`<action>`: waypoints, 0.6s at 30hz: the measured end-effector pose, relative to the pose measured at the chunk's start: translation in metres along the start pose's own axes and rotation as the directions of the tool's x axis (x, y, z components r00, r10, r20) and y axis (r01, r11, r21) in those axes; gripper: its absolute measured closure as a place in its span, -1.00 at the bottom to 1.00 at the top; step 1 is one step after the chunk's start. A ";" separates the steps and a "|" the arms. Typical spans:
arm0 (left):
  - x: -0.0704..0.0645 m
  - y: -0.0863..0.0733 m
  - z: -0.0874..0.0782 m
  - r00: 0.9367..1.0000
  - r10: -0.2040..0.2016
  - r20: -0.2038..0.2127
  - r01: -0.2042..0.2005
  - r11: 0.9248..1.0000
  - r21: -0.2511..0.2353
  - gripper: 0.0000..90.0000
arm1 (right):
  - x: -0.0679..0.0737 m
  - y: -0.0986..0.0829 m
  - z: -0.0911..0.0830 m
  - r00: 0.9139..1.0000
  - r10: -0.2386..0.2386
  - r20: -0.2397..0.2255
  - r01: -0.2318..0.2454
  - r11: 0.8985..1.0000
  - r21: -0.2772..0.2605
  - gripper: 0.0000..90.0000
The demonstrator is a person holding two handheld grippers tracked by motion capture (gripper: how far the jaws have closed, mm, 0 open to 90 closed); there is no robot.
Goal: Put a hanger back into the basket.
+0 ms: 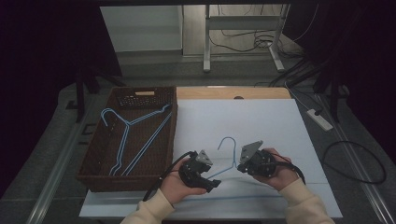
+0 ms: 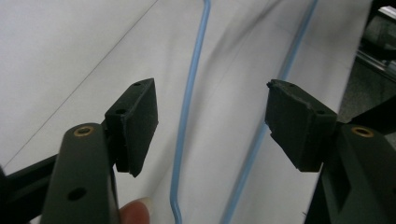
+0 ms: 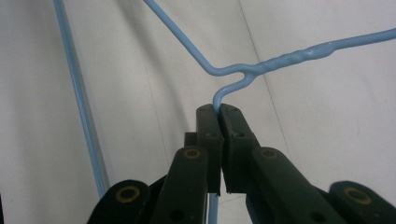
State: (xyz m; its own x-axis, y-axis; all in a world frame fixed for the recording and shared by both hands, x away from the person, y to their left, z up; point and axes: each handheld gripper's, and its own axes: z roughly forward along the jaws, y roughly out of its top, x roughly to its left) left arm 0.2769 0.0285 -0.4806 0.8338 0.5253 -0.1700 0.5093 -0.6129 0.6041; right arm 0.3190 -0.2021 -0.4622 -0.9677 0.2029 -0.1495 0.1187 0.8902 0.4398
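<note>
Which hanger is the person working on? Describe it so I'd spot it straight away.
Find the white table sheet beside the brown wicker basket. Near its front edge lies a light-blue wire hanger, between the left tool and right tool. Unlike the basket's hangers, it's pinched by the right tool.

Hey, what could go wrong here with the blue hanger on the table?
The right gripper pinches the hanger by thin wire just below the twisted neck, so it may swivel or slip when lifted. The left gripper is open around a shoulder wire, unclamped. The basket already holds a hanger; the two could tangle.

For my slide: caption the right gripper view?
Right gripper shut on the blue wire hanger just below its twisted neck.
</note>
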 end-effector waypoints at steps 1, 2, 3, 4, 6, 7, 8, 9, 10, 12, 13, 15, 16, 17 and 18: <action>0.000 0.000 0.003 1.000 -0.003 -0.004 0.003 1.000 0.003 -0.23 | 0.000 0.000 0.000 1.000 0.000 0.001 0.000 1.000 -0.001 0.95; 0.001 0.001 0.006 1.000 -0.006 -0.010 0.006 1.000 0.007 -0.22 | 0.000 0.000 0.000 1.000 0.000 0.001 0.000 1.000 -0.002 0.95; 0.001 0.001 0.008 1.000 -0.008 -0.010 0.008 1.000 0.011 -0.22 | 0.000 0.000 0.000 1.000 -0.001 0.000 0.001 1.000 -0.001 0.95; 0.002 0.001 0.010 1.000 -0.009 -0.011 0.009 1.000 0.015 -0.21 | 0.000 0.000 0.000 1.000 -0.001 0.000 0.001 1.000 -0.002 0.95; 0.003 0.001 0.014 1.000 -0.012 -0.014 0.012 1.000 0.022 -0.18 | 0.001 0.000 -0.001 1.000 0.000 0.000 0.000 1.000 -0.002 0.95; 0.003 0.001 0.015 1.000 -0.008 -0.015 0.008 1.000 0.029 -0.15 | 0.001 0.000 -0.001 1.000 0.000 -0.001 0.000 1.000 -0.002 0.95; 0.004 0.001 0.017 1.000 -0.008 -0.015 0.008 0.999 0.032 -0.12 | 0.001 0.000 -0.001 1.000 0.000 -0.001 0.000 1.000 -0.002 0.95; 0.004 0.001 0.019 1.000 -0.005 -0.015 0.006 0.999 0.039 -0.08 | 0.001 0.000 -0.001 1.000 0.000 0.000 0.000 1.000 -0.003 0.95; 0.005 0.001 0.020 1.000 -0.006 -0.014 0.006 0.999 0.043 -0.03 | 0.001 0.000 -0.001 1.000 -0.001 0.000 0.001 1.000 -0.003 0.95; 0.006 0.000 0.022 1.000 0.000 -0.017 0.001 0.999 0.052 0.13 | 0.001 0.000 -0.001 1.000 -0.002 0.000 0.002 1.000 -0.003 0.95; 0.006 0.000 0.024 1.000 0.001 -0.016 0.000 0.999 0.053 0.20 | 0.001 0.000 -0.001 1.000 -0.002 0.000 0.002 1.000 -0.004 0.95; 0.006 0.000 0.026 1.000 0.009 -0.010 -0.008 0.998 0.059 0.34 | 0.001 0.000 -0.001 1.000 -0.002 0.000 0.002 1.000 -0.006 0.95; 0.006 0.000 0.026 1.000 0.009 -0.010 -0.008 0.998 0.059 0.37 | 0.001 0.000 -0.001 1.000 -0.002 0.001 0.002 1.000 -0.007 0.95; 0.005 0.000 0.028 1.000 0.016 -0.005 -0.016 0.998 0.067 0.45 | 0.001 0.000 -0.001 1.000 -0.003 0.000 0.003 1.000 -0.007 0.95; 0.005 0.000 0.028 1.000 0.016 -0.005 -0.016 0.998 0.067 0.52 | 0.001 0.000 -0.001 1.000 -0.002 -0.001 0.002 1.000 -0.007 0.95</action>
State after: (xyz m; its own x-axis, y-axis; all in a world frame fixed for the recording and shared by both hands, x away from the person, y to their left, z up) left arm 0.2871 0.0149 -0.5036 0.8409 0.5180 -0.1565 0.5091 -0.6592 0.5535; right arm 0.3178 -0.2028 -0.4612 -0.9681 0.2010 -0.1498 0.1153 0.8876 0.4459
